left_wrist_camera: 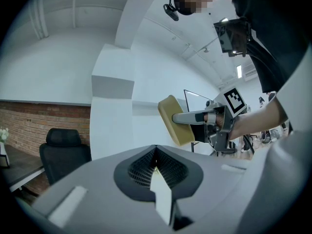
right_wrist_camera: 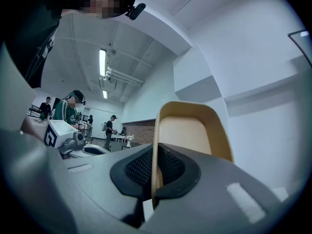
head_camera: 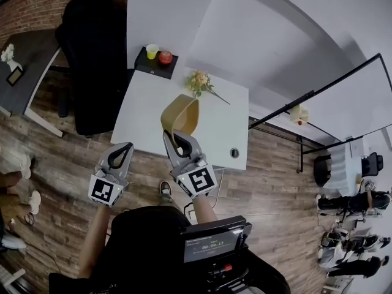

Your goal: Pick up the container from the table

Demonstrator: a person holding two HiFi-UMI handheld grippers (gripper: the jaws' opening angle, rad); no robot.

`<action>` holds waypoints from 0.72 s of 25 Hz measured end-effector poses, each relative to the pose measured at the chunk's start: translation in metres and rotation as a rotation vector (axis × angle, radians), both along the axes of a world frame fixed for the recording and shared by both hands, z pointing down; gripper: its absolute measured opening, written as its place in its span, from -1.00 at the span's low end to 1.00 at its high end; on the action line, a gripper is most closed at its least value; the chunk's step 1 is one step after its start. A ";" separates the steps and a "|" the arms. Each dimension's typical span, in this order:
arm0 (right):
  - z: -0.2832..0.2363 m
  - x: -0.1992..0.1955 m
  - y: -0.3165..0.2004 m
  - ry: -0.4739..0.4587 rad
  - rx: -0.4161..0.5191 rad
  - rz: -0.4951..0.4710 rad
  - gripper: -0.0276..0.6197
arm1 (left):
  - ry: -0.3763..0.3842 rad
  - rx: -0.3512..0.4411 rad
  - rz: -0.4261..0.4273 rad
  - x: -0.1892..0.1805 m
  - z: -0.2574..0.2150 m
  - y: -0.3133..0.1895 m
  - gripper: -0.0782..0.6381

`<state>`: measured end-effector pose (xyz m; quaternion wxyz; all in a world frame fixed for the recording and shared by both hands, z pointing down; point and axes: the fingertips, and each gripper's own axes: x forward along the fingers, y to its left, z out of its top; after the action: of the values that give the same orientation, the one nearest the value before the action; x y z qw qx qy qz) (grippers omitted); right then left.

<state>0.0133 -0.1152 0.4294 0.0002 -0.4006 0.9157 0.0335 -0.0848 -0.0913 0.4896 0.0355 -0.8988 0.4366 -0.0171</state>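
Right gripper (head_camera: pixel 173 141): jaws closed down on one side wall of the container (head_camera: pixel 182 114), rim pinched between the pads. Grip looks solid in the right gripper view: the wall runs straight through the pad gap and the open inside faces the camera.

Container: tan, shallow, rounded corners. It's turned up on edge and clear of the table (head_camera: pixel 147 115). In the left gripper view it hangs in the air with only wall behind it. From the head view it sits over the table's near half, towards the middle of the near edge.

Left gripper (head_camera: pixel 125 147): jaws together, nothing in them. It's off the table, just outside the near left corner over the wood floor, and well apart from the container.

Rest of the table:
- flowers (head_camera: pixel 199 81) lie near the far edge, about mid-width
- black tray (head_camera: pixel 142 63) at the far left corner, with a yellow cup (head_camera: pixel 152 51) and a red apple (head_camera: pixel 165 57) side by side on it
- round hole (head_camera: pixel 234 153) near the near right corner

Black chair (head_camera: pixel 92 60) stands just beside the table's left edge.
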 end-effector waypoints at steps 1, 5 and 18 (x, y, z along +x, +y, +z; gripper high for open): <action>0.001 0.000 0.000 0.000 -0.001 0.001 -0.86 | -0.003 -0.006 0.000 0.000 0.001 0.000 -0.80; 0.002 0.002 -0.001 -0.002 -0.002 0.004 -0.86 | -0.003 -0.018 0.003 0.003 0.000 -0.001 -0.80; 0.004 0.009 -0.006 0.001 -0.010 0.013 -0.86 | -0.005 -0.052 0.010 0.010 0.002 0.000 -0.80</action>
<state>0.0223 -0.1216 0.4334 -0.0026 -0.4064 0.9132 0.0291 -0.0749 -0.0917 0.4919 0.0133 -0.9015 0.4316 -0.0304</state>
